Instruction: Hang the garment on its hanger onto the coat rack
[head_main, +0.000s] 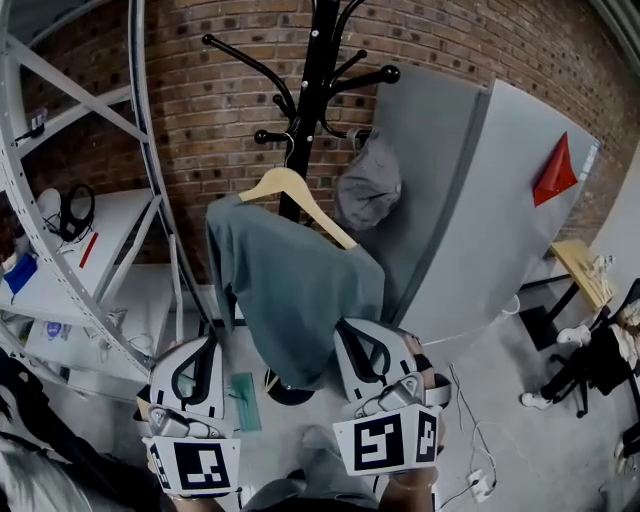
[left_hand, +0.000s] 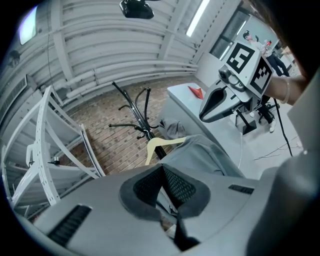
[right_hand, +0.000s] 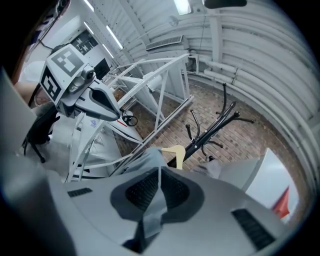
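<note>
Left gripper (head_main: 205, 345) sits low by the garment's (head_main: 290, 290) left edge, jaws pressed together. The grey garment is draped over the wooden hanger (head_main: 285, 183), right up against the coat rack's (head_main: 315, 70) pole, just under its lower pegs. Can't tell if the hook is on one. Right gripper (head_main: 348, 328) is pinching the garment's bottom hem. A grey cap (head_main: 368, 188) hangs on the rack's right side.

Coat rack (head_main: 316, 60): one. Hanger (head_main: 290, 185): one. Garment (head_main: 290, 290): one. Cap (head_main: 368, 190): one. Grippers: two, left gripper (head_main: 205, 345) and right gripper (head_main: 352, 330), each with one marker cube (head_main: 195, 465). Grey panel (head_main: 470, 200): one. Red triangle (head_main: 555, 172): one. Shelf frame (head_main: 60, 180): one. Headphones (head_main: 75, 212): one pair.
</note>
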